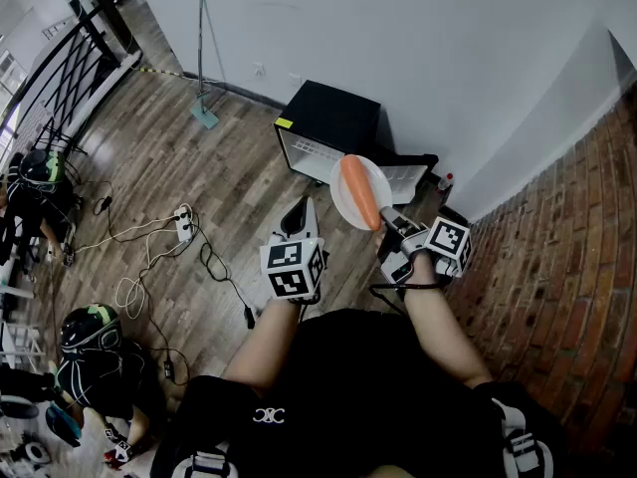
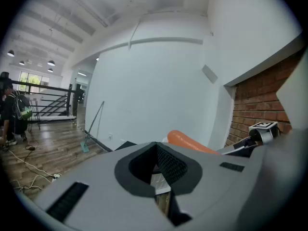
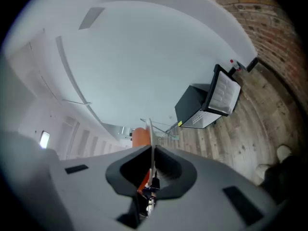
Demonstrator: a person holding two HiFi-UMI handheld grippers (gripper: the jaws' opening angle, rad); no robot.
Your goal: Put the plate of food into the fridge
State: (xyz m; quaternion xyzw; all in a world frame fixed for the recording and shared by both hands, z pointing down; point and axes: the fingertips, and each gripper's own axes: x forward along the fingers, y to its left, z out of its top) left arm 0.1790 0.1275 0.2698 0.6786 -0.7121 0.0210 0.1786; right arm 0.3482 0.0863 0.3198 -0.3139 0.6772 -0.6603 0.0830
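Head view: right gripper (image 1: 386, 219) clamps plate (image 1: 344, 203); fridge (image 1: 333, 116) yellow label (image 1: 285, 122) unreadable.

Black top (image 1: 348, 386), grey grippers (image 1: 305, 209), black-white marker cubes (image 1: 293, 268)

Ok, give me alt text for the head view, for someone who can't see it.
Seen from above, the right gripper holds a white plate by its rim, carrying a long orange food, near a small black fridge with its door open. The left gripper hangs beside it, shut and empty, over a wooden floor.
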